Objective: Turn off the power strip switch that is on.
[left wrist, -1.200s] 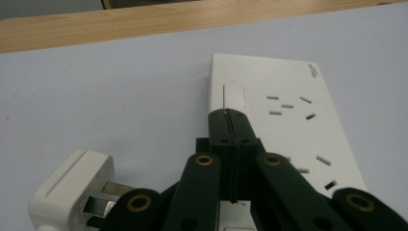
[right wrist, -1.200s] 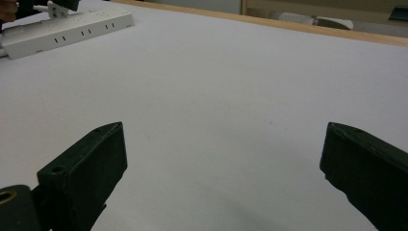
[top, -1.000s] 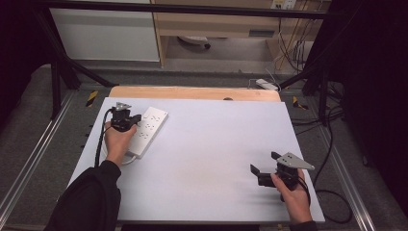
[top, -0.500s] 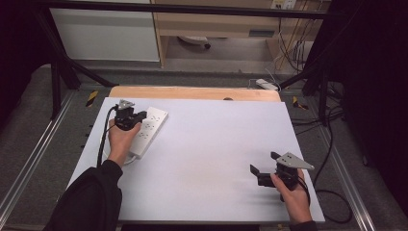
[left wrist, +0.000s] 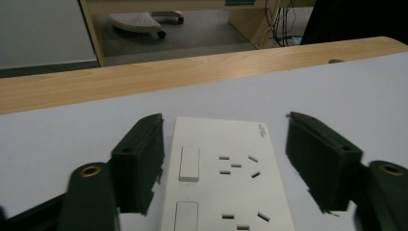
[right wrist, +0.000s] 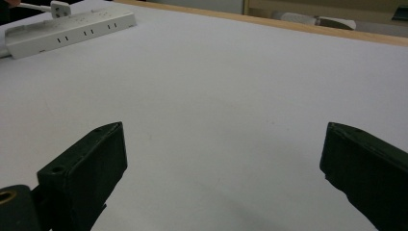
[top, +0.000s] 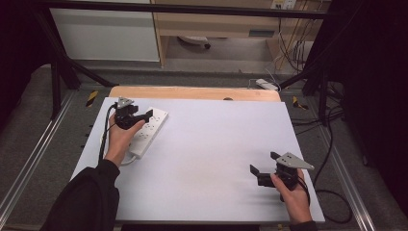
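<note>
Jaws of the right gripper [top: 262, 169] stand wide apart over bare surface near the front right corner of the table [top: 216, 159], holding nothing; in the right gripper view both black jaws frame only white tabletop, with the power strip [right wrist: 67, 30] well apart toward the far left.

Jaws of the left gripper [top: 139, 115] are likewise apart, straddling the far end of the power strip [top: 146, 132] without visibly clamping it. In the left gripper view the left jaw sits just beside the strip's long edge, while the right jaw stands clear of the other edge.

Location: the strip lies flat near the far left corner of the table, just short of the wooden strip along the far edge [top: 192, 93].

Orientation: the long axis runs diagonally, from the left edge side up toward the far edge; sockets and rocker switches [left wrist: 189, 163] face upward. A white cable [top: 126, 161] leaves the near end.

Handling (judgement): the body looks rigid, light and smooth-sided, so it may slide or pivot when nudged. Grip across the short width, on the two long side walls, clear of the switches; the trailing cable will likely drag.
</note>
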